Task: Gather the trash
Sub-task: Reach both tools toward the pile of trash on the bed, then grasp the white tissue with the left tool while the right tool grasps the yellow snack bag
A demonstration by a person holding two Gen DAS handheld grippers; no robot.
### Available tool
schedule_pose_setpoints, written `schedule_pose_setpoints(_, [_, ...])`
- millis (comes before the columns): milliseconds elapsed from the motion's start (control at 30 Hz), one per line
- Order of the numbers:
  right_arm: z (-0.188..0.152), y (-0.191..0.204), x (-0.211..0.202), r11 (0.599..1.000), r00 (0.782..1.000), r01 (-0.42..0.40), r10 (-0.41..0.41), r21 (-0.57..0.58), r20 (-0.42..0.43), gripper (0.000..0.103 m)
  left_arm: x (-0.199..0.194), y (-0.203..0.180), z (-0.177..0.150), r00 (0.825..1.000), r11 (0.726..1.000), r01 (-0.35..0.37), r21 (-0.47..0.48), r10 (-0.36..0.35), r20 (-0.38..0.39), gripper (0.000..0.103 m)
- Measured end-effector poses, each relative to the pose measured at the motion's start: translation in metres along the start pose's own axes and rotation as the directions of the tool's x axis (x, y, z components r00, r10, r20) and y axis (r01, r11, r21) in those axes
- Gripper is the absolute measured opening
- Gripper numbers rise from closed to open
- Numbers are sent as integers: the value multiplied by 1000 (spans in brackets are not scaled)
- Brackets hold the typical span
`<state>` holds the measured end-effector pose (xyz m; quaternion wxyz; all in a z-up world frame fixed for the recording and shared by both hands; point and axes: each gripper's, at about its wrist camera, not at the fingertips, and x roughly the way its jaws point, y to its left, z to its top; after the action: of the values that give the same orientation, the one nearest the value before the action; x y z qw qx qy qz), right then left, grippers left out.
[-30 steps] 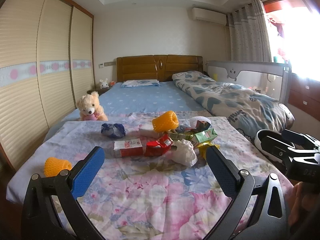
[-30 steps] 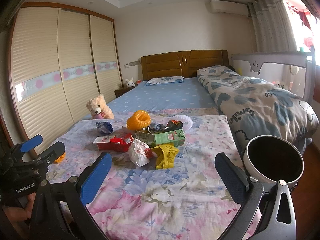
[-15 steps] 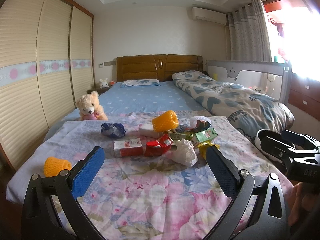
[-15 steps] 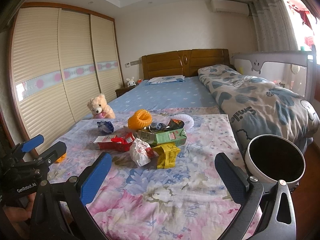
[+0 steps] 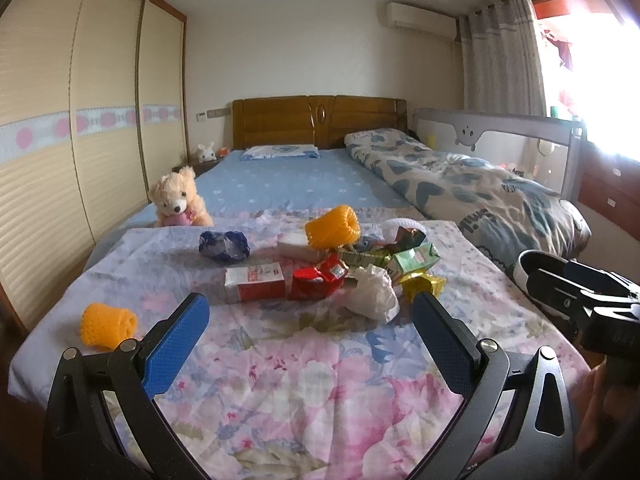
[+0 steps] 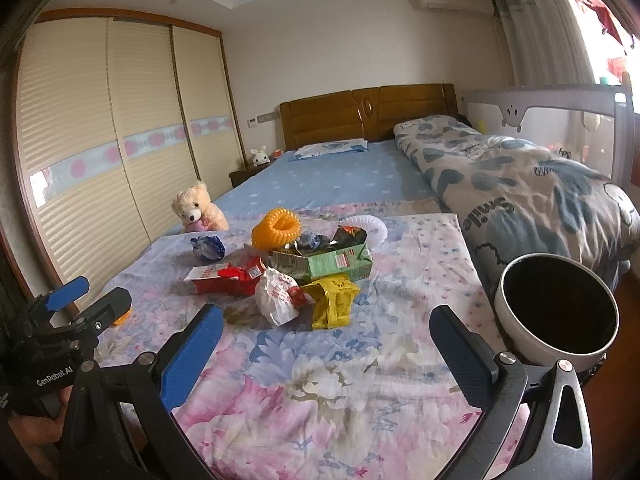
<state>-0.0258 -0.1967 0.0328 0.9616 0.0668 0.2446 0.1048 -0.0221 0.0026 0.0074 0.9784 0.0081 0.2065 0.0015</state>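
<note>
Hovering wide open and empty, both grippers (image 5: 308,320) (image 6: 326,336) face a trash-strewn floral bedspread (image 5: 312,380).

Both grippers are black skeleton frames with silver screws. The left gripper (image 5: 308,332) has one blue textured pad and one black; the right gripper (image 6: 326,342) matches. "GenRobot.AI" is printed lower left in the right wrist view.

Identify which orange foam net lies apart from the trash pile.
The orange foam net by the bed's left edge; the other net sits on the pile.
</note>
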Motion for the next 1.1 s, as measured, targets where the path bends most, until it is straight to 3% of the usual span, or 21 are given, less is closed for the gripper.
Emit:
schedule_pose_setpoints(300, [2, -18, 28, 998, 996, -21, 26, 60, -85, 102, 32, 6, -2, 995, 999, 31, -22, -33, -95, 103])
schedule_pose_setpoints(467, [-1, -28, 54, 997, 990, -36, 45, 67, -136, 94, 55, 2, -5, 986, 998, 63, -21, -65, -153, 103])
schedule_pose_setpoints(733, [-4, -45, 106, 985, 960, -89, 124, 148, -253, 71, 102, -14, -4, 961, 992, 124, -26, -127, -246, 103])
schedule_pose_setpoints(1000, [-2, -64, 144, 984, 933, -80, 130, 160, -334, 67, 148, -32, -4, 928, 986, 164, -12, -158, -338, 99])
schedule_pose_setpoints(1100, [-1, -68, 154, 981, 924, -94, 149, 167, -352, 65, 163, -36, -3, 916, 985, 175, -12, -167, -366, 92])
